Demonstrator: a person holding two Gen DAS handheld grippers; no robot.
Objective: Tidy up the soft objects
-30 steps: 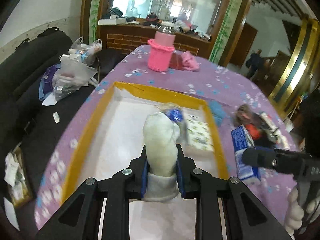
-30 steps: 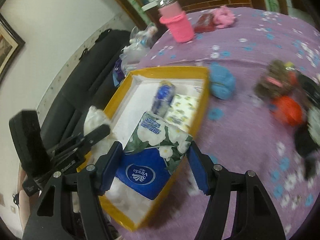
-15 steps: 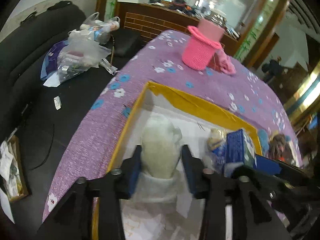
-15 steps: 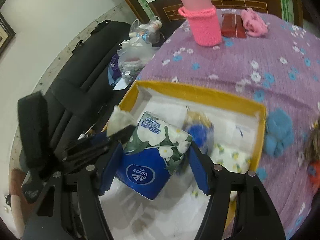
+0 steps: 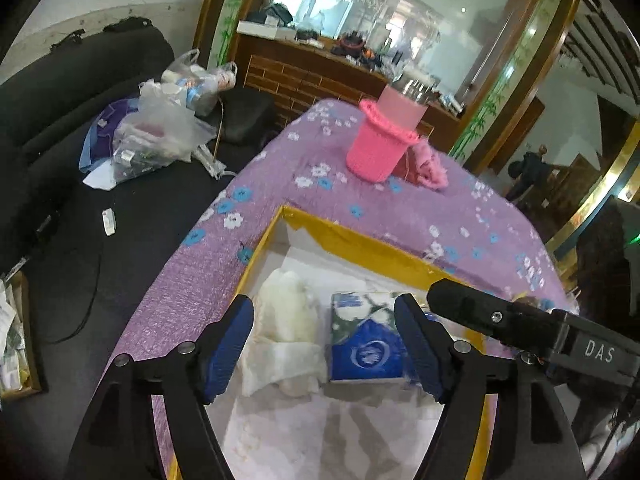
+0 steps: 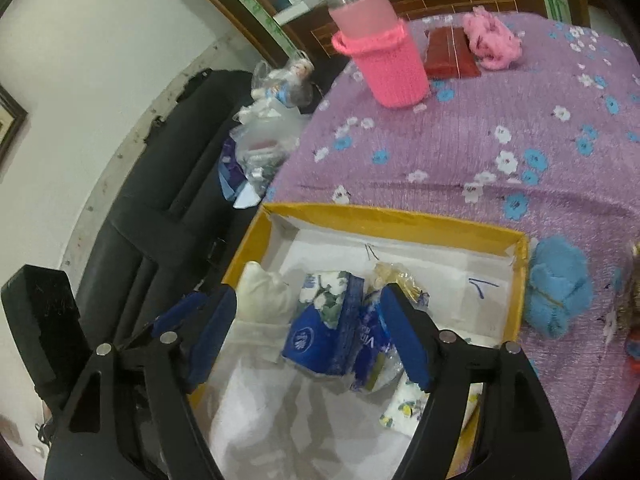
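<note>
Both released into yellow box (image 6: 384,222) — left gripper (image 5: 324,344) and right gripper (image 6: 308,332) jaws just opening, spread, pinching nothing. White sock (image 5: 286,320) limp, light — pinch mid-body; tissue pack (image 6: 332,320) squashy, grip across sides.

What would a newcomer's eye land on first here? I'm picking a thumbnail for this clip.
The yellow-rimmed box on the purple flowered cloth, with a white plush toy lying in it beside a blue tissue pack. Both open claws, left and right, hang over them, touching neither. Further back stands a bottle in a bright pink knitted sleeve; a fluffy blue ball lies just outside the box.
</note>
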